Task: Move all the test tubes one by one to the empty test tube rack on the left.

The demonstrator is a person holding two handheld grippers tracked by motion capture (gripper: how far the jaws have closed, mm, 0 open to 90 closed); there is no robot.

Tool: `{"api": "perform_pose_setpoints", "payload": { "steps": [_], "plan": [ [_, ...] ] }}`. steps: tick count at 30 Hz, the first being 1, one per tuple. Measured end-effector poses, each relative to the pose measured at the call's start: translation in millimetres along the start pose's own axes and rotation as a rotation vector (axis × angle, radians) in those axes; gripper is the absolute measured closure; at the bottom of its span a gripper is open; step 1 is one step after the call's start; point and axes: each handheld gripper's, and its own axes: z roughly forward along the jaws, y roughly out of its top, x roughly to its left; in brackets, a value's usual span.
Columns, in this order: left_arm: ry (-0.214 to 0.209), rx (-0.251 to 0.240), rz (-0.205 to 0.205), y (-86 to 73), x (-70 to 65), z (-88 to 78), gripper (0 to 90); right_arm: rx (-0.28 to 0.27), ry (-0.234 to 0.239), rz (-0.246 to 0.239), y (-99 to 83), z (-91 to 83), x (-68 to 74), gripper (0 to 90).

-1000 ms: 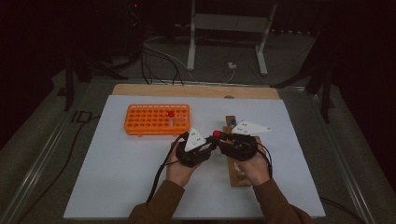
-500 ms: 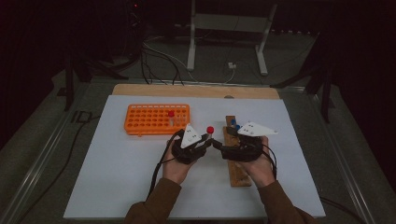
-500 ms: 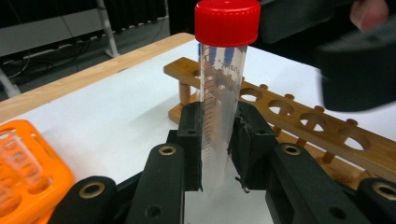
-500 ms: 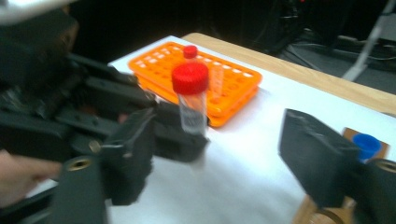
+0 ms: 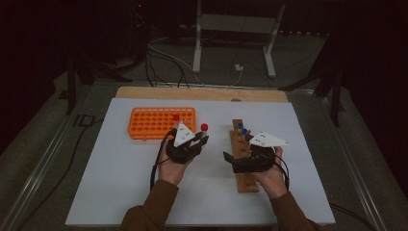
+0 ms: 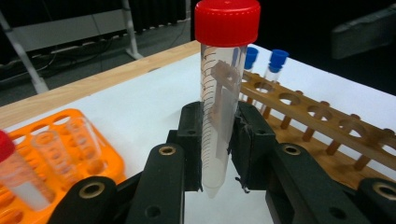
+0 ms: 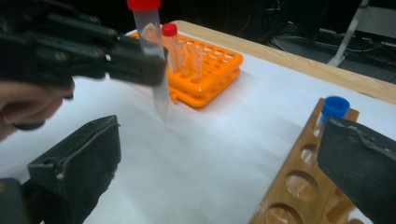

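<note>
My left gripper (image 5: pixel 202 140) is shut on a clear tube with a red cap (image 6: pixel 219 126) and holds it upright above the white sheet, between the two racks. That tube (image 7: pixel 152 56) hangs just in front of the orange rack (image 5: pixel 154 122). My right gripper (image 5: pixel 230 162) is over the wooden rack (image 5: pixel 245 178). Its jaws have just been opening and now stand wide apart with nothing between them (image 7: pixel 219 163). Two blue-capped tubes (image 5: pixel 242 129) stand at the wooden rack's far end. Another red-capped tube (image 5: pixel 176 118) stands in the orange rack.
A white sheet (image 5: pixel 110 183) covers the table, with a wooden strip (image 5: pixel 202 94) along its far edge. Beyond the table stand a metal frame (image 5: pixel 231 29) and cables (image 5: pixel 163 62) on the floor. Bare sheet lies to the left and in front.
Both grippers met at the red-capped tube over the wooden rack. The right one has let go and opened. The left one has carried the tube left, toward the orange rack.
</note>
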Motion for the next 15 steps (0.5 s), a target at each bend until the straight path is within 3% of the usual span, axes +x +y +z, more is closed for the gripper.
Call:
{"api": "perform_pose_setpoints", "payload": {
  "steps": [15],
  "plan": [
    [0.072, 0.005, -0.019, -0.2, 26.7, -9.2, 74.5, 0.0, -0.027, 0.026, -18.8, -13.7, -8.4, 0.1]
  ]
}}
